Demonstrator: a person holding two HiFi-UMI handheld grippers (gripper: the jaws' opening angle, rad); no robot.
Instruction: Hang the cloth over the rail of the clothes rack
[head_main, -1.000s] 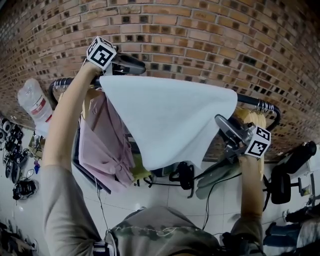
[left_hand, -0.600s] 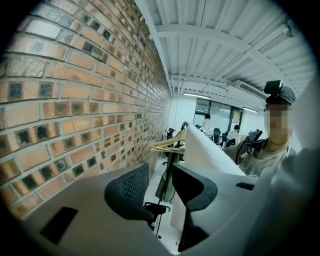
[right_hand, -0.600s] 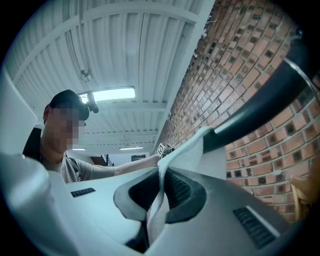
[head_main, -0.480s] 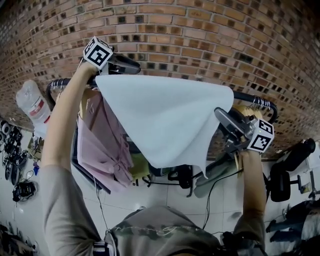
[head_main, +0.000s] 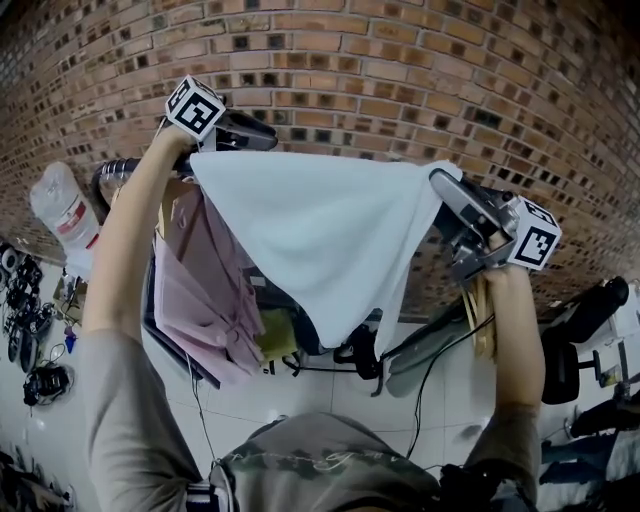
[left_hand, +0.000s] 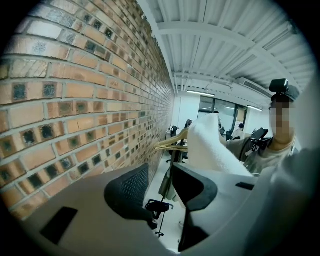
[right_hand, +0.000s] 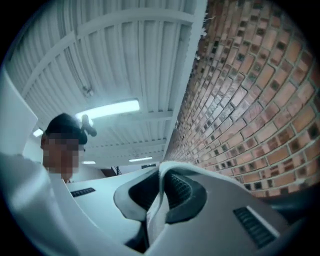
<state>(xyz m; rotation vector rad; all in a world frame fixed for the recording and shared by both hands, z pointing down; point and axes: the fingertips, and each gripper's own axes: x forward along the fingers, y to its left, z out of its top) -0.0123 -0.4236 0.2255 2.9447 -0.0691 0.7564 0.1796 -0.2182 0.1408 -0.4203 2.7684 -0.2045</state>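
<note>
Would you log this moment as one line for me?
cloth: spread before rail | left gripper: open, cloth against one jaw | right gripper: shut on cloth

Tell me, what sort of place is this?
Probably an office or workshop room: a long brick wall, black office chairs on a pale tiled floor, and strip lights under a ribbed ceiling.

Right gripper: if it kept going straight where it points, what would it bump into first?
Probably the brick wall. The right gripper, shut on the white cloth, points upward, slanting along that wall close beside it. Depth is unclear; it might just skim past.
</note>
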